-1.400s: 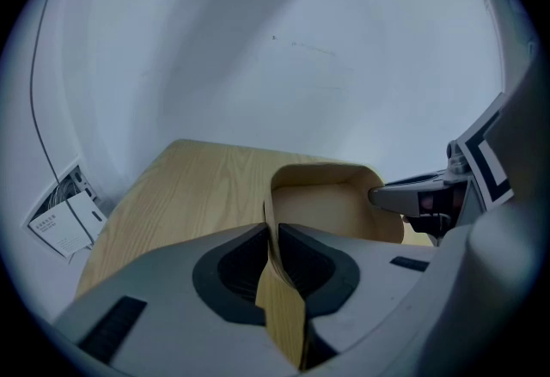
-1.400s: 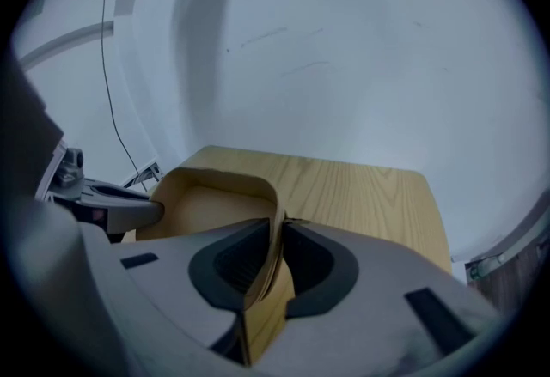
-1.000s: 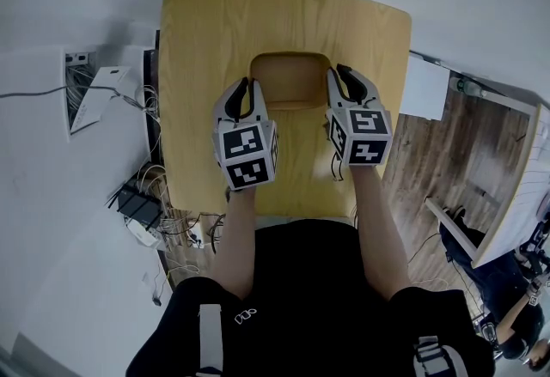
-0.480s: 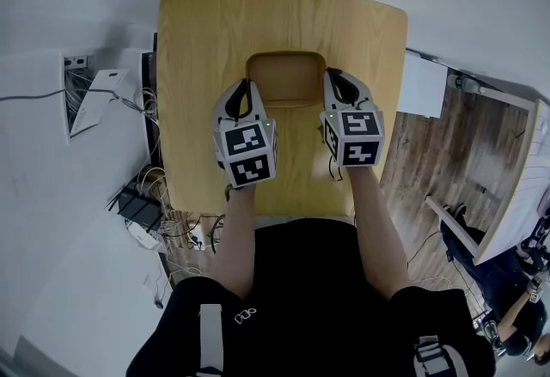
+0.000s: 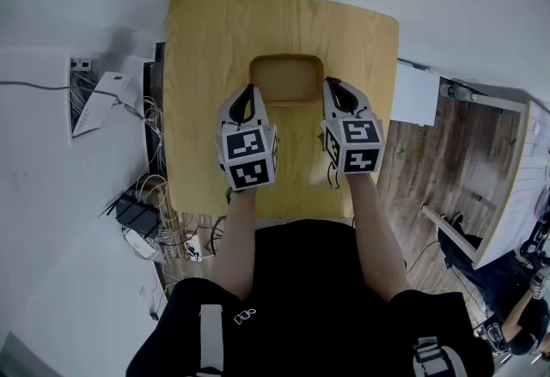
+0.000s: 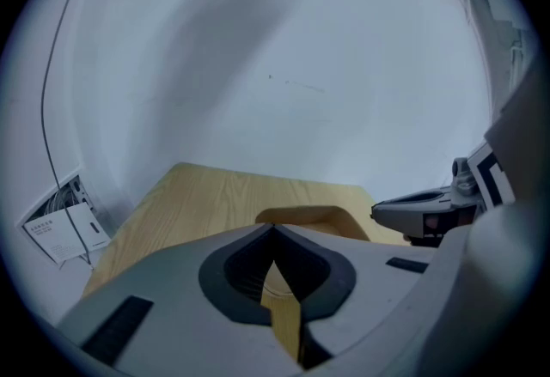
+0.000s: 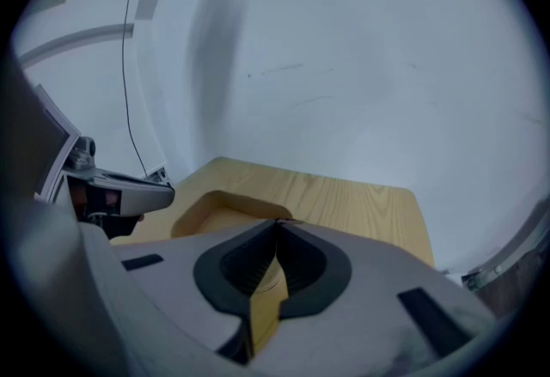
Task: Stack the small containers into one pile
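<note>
Head view. Light wood bench, with one shallow, rounded-rectangle container of the same wood colour. It sits near the bench centre, a little toward 12 o'clock, open side up.

Left hand-held gripper: tip touching or just beside the container's 8 o'clock corner. In the left gripper view its jaws have just been closing and now stand pressed together, tips meeting. Only bench wood shows through the slot behind them, and the container rim lies just past the tips toward 1 o'clock.

Right hand-held gripper: tip at the container's 4 o'clock corner. In the right gripper view the jaws are pressed together, and the container rim lies right at the tips. Neither gripper view is sharp enough to tell whether a sliver of rim is nipped between the tips.

The two hand-held grippers flank the container, roughly parallel, both pointing toward 12 o'clock and tilted down. Each marker cube (left, right) faces the camera, with the bare forearms behind.

Surroundings: tangle of cables on the floor at the bench's 8 o'clock. White panel at its 3 o'clock, with wood-plank floor beyond.
</note>
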`<state>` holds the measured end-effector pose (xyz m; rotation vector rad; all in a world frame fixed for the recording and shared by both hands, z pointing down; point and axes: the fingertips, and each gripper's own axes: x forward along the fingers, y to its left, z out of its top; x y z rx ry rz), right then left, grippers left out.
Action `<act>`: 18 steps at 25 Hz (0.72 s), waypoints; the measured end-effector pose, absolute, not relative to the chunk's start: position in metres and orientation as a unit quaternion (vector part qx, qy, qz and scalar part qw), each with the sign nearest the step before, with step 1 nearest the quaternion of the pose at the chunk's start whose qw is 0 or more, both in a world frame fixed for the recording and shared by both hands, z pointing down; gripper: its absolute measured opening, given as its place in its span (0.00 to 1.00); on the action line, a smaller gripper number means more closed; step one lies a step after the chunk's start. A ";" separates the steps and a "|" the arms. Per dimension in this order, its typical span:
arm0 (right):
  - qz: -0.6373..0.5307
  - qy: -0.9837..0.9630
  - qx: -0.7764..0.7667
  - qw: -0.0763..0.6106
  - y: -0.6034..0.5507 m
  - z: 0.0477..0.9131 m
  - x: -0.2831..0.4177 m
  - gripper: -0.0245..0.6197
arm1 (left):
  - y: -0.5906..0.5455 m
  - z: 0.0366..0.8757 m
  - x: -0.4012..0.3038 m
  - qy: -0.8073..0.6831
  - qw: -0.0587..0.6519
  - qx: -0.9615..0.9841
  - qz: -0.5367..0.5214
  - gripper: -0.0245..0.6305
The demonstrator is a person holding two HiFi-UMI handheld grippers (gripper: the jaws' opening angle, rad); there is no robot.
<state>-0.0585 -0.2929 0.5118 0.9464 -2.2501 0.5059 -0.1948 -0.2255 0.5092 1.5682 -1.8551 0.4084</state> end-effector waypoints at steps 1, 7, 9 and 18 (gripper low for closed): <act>0.198 -0.860 0.358 0.306 -0.290 0.506 -0.061 0.05 | -0.225 0.503 -0.195 -0.711 0.329 0.605 0.143 0.05; 0.193 -0.881 0.346 0.259 -0.268 0.476 -0.076 0.05 | -0.217 0.468 -0.199 -0.713 0.301 0.626 0.099 0.05; 0.188 -0.886 0.345 0.249 -0.259 0.467 -0.079 0.05 | -0.212 0.456 -0.199 -0.712 0.292 0.633 0.088 0.05; 0.145 -0.912 0.346 0.165 -0.236 0.393 -0.098 0.05 | -0.199 0.384 -0.207 -0.701 0.247 0.669 -0.007 0.05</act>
